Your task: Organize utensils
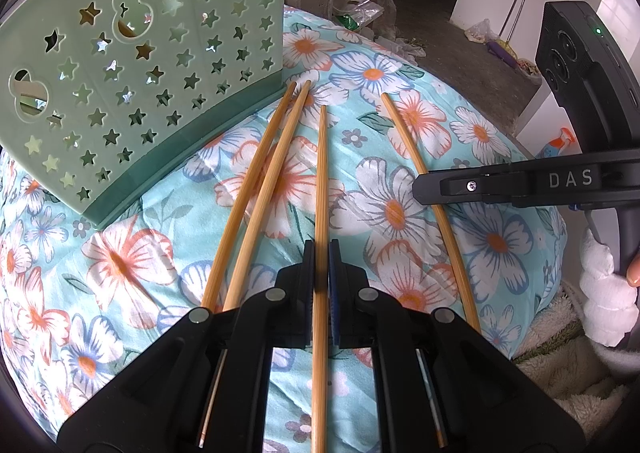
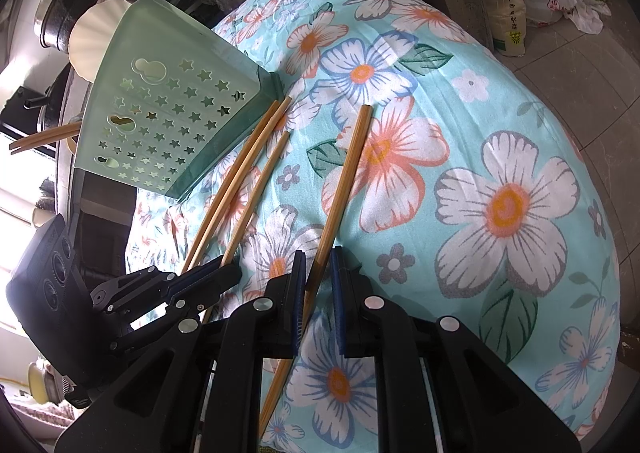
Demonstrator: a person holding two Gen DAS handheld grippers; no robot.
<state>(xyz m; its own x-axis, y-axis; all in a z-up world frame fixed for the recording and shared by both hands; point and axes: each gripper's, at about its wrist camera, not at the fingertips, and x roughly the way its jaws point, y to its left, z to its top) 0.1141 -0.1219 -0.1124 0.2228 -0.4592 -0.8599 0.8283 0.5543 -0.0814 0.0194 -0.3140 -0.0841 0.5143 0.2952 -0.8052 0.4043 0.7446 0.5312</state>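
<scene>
On floral cloth [image 1: 132, 265], each tool [image 1: 321, 253] [image 2: 318, 261] grips 1 chopstick [image 1: 322, 181] [image 2: 344, 181].

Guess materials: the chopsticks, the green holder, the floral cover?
Chopsticks: likely bamboo, matte tan, fine lengthwise grain visible in the right wrist view. Green holder: looks like moulded plastic, slightly translucent pale green with clean star cutouts and a darker base. Floral cover: printed woven fabric with a soft sheen and wrinkles; the fibre itself can't be told.

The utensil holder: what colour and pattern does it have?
The holder is pale green with star-shaped holes, best seen in the left wrist view.
</scene>
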